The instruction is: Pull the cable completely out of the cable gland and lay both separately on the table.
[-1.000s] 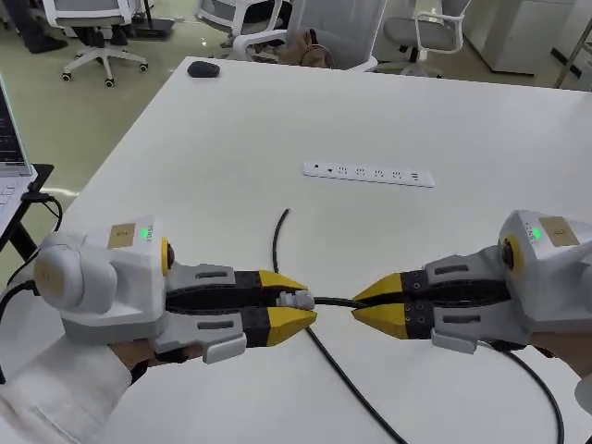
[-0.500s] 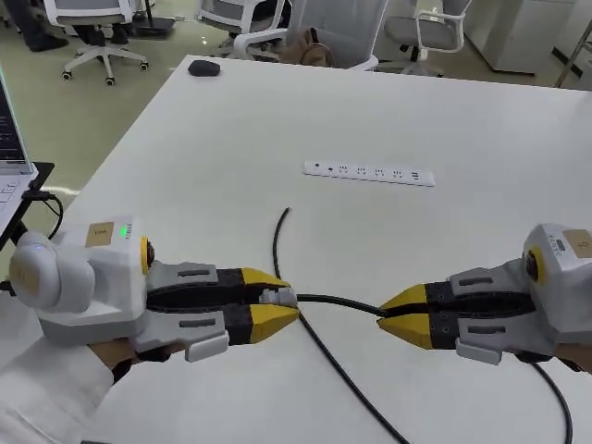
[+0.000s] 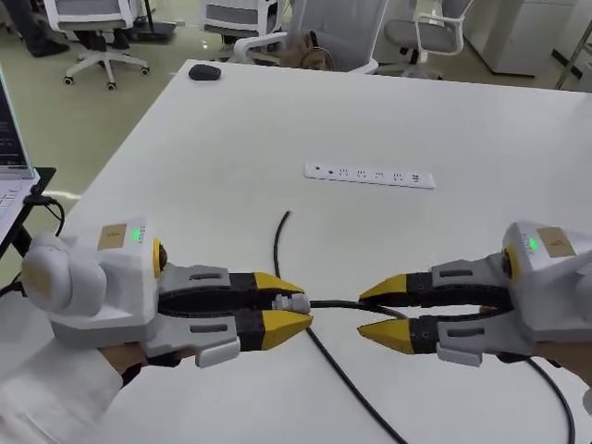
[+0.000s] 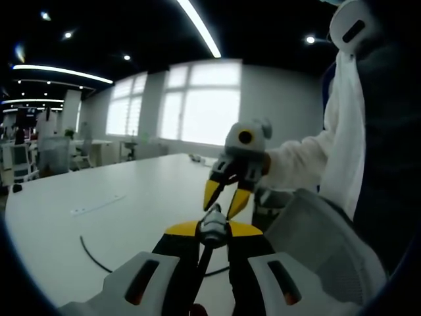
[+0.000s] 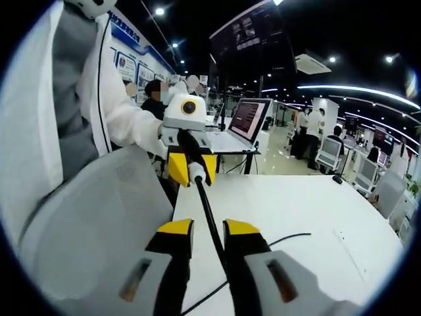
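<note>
White bench [image 3: 231,139] under us, lower centre: our left hand-held gripper [image 3: 305,303] is clamped on the cable gland [image 3: 294,302], the right hand-held gripper [image 3: 363,313] has its jaws apart around the cable [image 3: 333,302], so we reckon a pull now would slip straight off.

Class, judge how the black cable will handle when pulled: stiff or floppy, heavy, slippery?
Likely floppy: the cable lies in a loose curve on the table. Probably light: the span between the left gripper and the open right gripper barely sags. Its smooth jacket may slip unless gripped firmly.
</note>
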A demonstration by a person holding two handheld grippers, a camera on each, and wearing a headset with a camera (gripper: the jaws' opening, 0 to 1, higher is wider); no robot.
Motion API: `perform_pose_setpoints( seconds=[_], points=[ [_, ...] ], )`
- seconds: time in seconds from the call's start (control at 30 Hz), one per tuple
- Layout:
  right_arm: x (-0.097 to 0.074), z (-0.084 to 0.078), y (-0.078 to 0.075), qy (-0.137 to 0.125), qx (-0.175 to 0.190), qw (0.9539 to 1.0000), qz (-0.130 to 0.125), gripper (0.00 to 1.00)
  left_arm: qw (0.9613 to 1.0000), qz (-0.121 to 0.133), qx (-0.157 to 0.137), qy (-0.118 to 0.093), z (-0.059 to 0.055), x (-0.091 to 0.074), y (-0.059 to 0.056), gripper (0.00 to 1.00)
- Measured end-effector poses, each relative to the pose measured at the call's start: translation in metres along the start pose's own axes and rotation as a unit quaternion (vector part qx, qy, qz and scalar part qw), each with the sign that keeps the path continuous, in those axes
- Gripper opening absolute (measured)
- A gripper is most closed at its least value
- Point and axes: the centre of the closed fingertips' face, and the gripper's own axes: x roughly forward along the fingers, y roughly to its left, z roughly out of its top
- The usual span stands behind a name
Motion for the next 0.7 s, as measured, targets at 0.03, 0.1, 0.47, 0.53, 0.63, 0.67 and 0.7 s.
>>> perform_pose_setpoints(
  seconds=[0.03,0.1,0.47,0.53,0.63,0.67,0.7],
  points=[
    [0.002,0.004,0.000,-0.005,-0.005,1.0000,0.003,0.17,1.0000,-0.001,0.000,0.001,0.000,0.001,-0.001,0.17],
    [0.009,0.012,0.003,-0.010,-0.014,0.9998,0.010,0.16,1.0000,-0.004,0.001,0.002,-0.001,0.003,-0.003,0.17],
    [0.019,0.012,0.013,-0.006,-0.031,0.9986,0.043,0.04,0.9999,-0.004,-0.003,0.009,-0.005,0.003,-0.003,0.17],
    [0.019,0.010,0.012,-0.006,-0.031,0.9985,0.045,0.03,0.9999,-0.004,-0.003,0.010,-0.005,0.004,-0.003,0.17],
    [0.019,0.009,0.012,-0.006,-0.028,0.9985,0.046,0.03,0.9999,-0.004,-0.005,0.010,-0.006,0.004,-0.003,0.17],
    [0.018,0.008,0.012,-0.006,-0.029,0.9985,0.047,0.03,0.9999,-0.004,-0.005,0.010,-0.006,0.005,-0.003,0.17],
    [0.018,0.007,0.012,-0.006,-0.027,0.9985,0.047,0.03,0.9999,-0.005,-0.006,0.010,-0.006,0.005,-0.003,0.17]
  ],
)
